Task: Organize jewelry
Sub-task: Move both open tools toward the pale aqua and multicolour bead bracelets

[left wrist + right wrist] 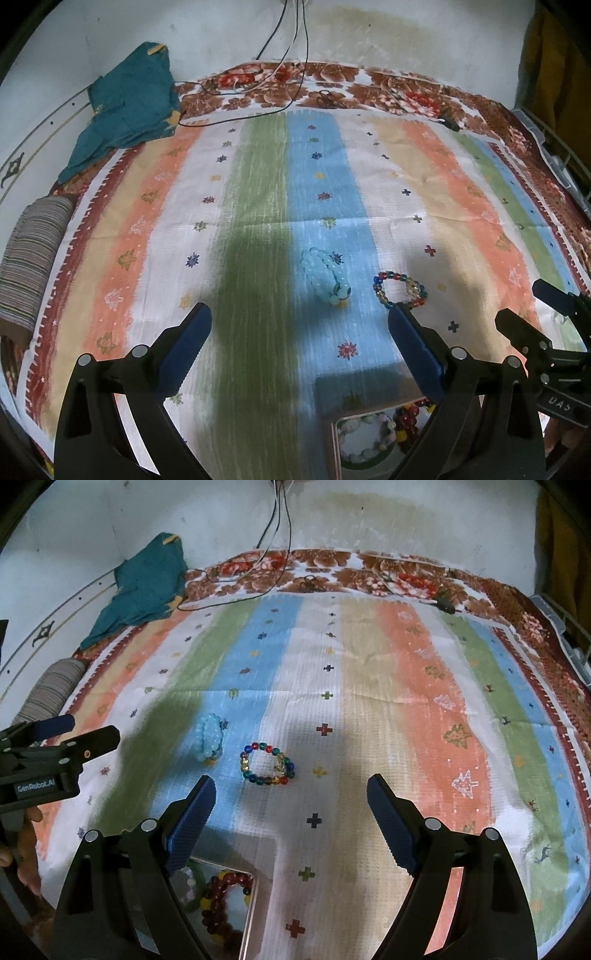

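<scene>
A pale blue bead bracelet (325,275) (209,738) and a multicoloured bead bracelet (400,290) (267,764) lie side by side on the striped cloth. A shallow box (334,443) (249,912) at the near edge holds a pale green-and-white bracelet (365,437) and a dark red bracelet (225,904) (406,419). My left gripper (299,321) is open and empty, hovering just short of the blue bracelet. My right gripper (291,794) is open and empty, just short of the multicoloured bracelet. Each gripper shows at the side of the other's view (535,306) (70,731).
A striped cloth (258,206) (369,686) covers a floral bedspread (388,92). A teal garment (129,107) (147,587) lies at the back left, a striped grey roll (33,251) (55,690) at the left. Cables (280,66) hang down the back wall onto the bed.
</scene>
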The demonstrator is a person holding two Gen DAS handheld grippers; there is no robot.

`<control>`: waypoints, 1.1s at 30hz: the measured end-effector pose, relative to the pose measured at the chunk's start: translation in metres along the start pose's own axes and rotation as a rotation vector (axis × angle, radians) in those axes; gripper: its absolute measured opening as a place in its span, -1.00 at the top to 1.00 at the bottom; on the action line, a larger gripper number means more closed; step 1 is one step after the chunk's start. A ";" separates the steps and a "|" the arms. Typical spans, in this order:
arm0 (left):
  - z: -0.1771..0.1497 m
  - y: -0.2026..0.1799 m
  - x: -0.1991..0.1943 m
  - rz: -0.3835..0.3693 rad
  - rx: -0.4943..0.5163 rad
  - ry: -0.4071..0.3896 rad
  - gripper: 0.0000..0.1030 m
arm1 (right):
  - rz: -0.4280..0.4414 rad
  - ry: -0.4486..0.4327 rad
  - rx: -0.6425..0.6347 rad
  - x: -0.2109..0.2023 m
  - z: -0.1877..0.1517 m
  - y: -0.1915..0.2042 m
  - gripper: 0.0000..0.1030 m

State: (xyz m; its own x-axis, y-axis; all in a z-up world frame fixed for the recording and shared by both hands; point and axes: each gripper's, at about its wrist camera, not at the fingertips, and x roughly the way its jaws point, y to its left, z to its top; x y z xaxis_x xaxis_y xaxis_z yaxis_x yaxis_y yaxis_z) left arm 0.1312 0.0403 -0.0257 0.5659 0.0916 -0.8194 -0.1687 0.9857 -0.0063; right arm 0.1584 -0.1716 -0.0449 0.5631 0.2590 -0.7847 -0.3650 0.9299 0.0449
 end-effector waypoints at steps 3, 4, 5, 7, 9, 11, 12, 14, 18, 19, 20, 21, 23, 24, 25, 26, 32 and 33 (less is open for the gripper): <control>0.003 0.003 0.010 -0.005 -0.011 0.020 -0.83 | 0.002 0.009 -0.008 0.006 0.002 0.002 -0.63; 0.004 0.003 0.013 -0.005 -0.013 0.025 -0.83 | 0.001 0.010 -0.011 0.008 0.003 0.003 -0.63; 0.004 0.003 0.015 -0.003 -0.014 0.029 -0.83 | -0.001 0.014 -0.013 0.010 0.003 0.003 -0.63; 0.006 0.004 0.020 -0.001 -0.016 0.034 -0.83 | -0.001 0.021 -0.016 0.013 0.004 0.004 -0.63; 0.007 0.006 0.023 0.000 -0.022 0.038 -0.84 | -0.004 0.026 -0.024 0.017 0.005 0.004 -0.63; 0.008 0.007 0.026 -0.005 -0.028 0.043 -0.83 | -0.004 0.032 -0.027 0.021 0.006 0.005 -0.63; 0.009 0.007 0.028 -0.009 -0.031 0.046 -0.83 | -0.005 0.035 -0.027 0.023 0.007 0.005 -0.63; 0.010 0.007 0.030 -0.010 -0.032 0.048 -0.83 | -0.007 0.042 -0.033 0.027 0.008 0.006 -0.63; 0.013 0.007 0.039 -0.008 -0.029 0.056 -0.83 | -0.009 0.051 -0.039 0.035 0.010 0.007 -0.63; 0.013 0.008 0.042 -0.006 -0.029 0.060 -0.83 | -0.010 0.054 -0.039 0.036 0.011 0.007 -0.63; 0.013 0.008 0.044 -0.005 -0.029 0.063 -0.83 | -0.009 0.057 -0.039 0.038 0.011 0.007 -0.63; 0.014 0.008 0.047 -0.004 -0.028 0.067 -0.83 | -0.008 0.059 -0.039 0.040 0.011 0.007 -0.63; 0.015 0.009 0.051 -0.002 -0.028 0.074 -0.83 | -0.008 0.065 -0.041 0.043 0.012 0.007 -0.63; 0.015 0.009 0.054 -0.002 -0.028 0.077 -0.83 | -0.008 0.068 -0.042 0.045 0.013 0.006 -0.63; 0.016 0.009 0.055 -0.004 -0.028 0.079 -0.83 | -0.007 0.070 -0.042 0.046 0.013 0.006 -0.63; 0.016 0.009 0.058 -0.005 -0.029 0.082 -0.83 | -0.005 0.074 -0.042 0.049 0.014 0.006 -0.63; 0.019 0.008 0.067 -0.001 -0.025 0.092 -0.83 | 0.000 0.089 -0.044 0.059 0.017 0.006 -0.63; 0.019 0.008 0.069 0.000 -0.025 0.094 -0.83 | -0.002 0.091 -0.046 0.061 0.017 0.007 -0.63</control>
State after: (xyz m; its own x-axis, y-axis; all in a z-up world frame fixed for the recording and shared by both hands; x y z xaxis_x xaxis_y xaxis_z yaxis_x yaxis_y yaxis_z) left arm 0.1844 0.0574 -0.0712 0.4878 0.0763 -0.8696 -0.1895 0.9817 -0.0201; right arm 0.2027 -0.1451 -0.0815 0.4945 0.2307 -0.8380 -0.3992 0.9167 0.0167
